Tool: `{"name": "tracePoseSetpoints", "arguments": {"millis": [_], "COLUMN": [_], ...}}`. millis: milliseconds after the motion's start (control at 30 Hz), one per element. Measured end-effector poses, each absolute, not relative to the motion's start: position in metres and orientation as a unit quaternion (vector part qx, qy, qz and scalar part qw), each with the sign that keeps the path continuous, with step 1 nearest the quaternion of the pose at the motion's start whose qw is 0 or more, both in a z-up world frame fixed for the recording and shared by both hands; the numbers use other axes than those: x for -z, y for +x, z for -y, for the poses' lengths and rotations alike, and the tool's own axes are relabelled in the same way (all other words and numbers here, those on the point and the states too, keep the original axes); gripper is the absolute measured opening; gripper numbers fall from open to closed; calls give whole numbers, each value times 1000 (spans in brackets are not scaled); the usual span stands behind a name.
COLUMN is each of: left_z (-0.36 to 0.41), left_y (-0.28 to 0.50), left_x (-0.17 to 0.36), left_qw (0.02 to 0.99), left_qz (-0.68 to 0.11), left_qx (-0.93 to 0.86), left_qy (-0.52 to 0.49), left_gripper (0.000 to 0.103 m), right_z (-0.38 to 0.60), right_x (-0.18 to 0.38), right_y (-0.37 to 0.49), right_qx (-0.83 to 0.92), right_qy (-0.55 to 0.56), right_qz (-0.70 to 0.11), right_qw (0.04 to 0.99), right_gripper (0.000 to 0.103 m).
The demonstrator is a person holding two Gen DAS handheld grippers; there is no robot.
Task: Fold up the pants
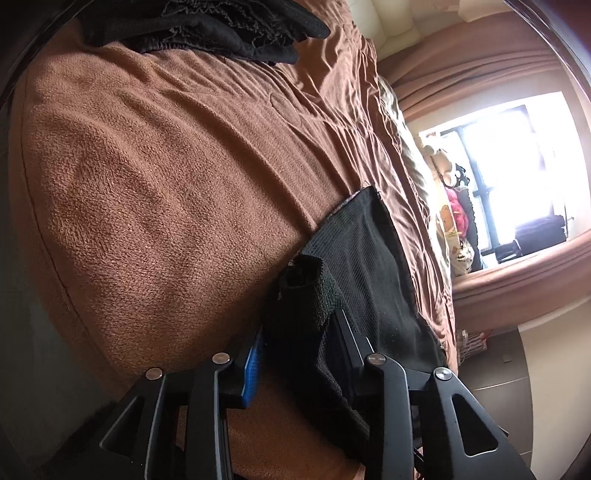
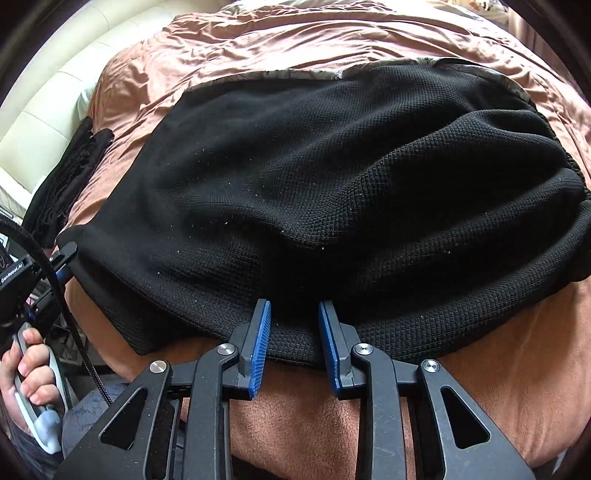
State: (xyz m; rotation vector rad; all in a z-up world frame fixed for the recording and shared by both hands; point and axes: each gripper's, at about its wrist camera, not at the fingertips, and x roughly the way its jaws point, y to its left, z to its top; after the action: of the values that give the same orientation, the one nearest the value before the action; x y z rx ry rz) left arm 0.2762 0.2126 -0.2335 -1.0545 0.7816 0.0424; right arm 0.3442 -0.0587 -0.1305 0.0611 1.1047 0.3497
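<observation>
Black knit pants (image 2: 332, 184) lie folded on the brown bedspread (image 2: 498, 350). In the right wrist view my right gripper (image 2: 294, 314) is open, its blue pads (image 2: 261, 332) standing either side of the pants' near folded edge, resting at it. My left gripper (image 2: 64, 254) shows at the far left, pinching the pants' left corner. In the left wrist view the left gripper (image 1: 299, 332) is shut on a bunched corner of the pants (image 1: 362, 258), the black cloth filling the gap between the fingers.
A pile of other black clothes (image 1: 221, 29) lies further along the bed; it also shows in the right wrist view (image 2: 70, 177). A cream headboard (image 2: 48, 99) lies beyond. A window (image 1: 517, 177) and curtains lie past the bed's far side.
</observation>
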Motion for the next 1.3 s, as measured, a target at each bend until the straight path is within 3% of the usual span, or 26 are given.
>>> {"name": "tracePoseSetpoints", "arguments": {"millis": [200,233,267,300,1300], "left_z": [-215,-214,-213,-212,-185], "left_y": [277,276,276,276,283], "left_x": [234,234,234,234,230], "left_qw": [791,792,792,792,781], "left_qz": [-353,-353,-354,-356,-369], "left_qx": [-24,-26,-28,-32,-131], "left_qy": [-500,-498,-496,-494,-487], "left_gripper": [35,30,16,13,13], "right_z": [59,58,57,55,14], "right_x": [106,104,102,101,144], "right_y": [357,360,363,369,512], "right_qx": [-170,-170,-168,-166,-121], "right_qy": [35,34,33,31,1], "right_qz": [-498,-495,-493,-490,-501], "right_qw": [849,851,853,855,857], "right_gripper": [25,25,25,25,21]}}
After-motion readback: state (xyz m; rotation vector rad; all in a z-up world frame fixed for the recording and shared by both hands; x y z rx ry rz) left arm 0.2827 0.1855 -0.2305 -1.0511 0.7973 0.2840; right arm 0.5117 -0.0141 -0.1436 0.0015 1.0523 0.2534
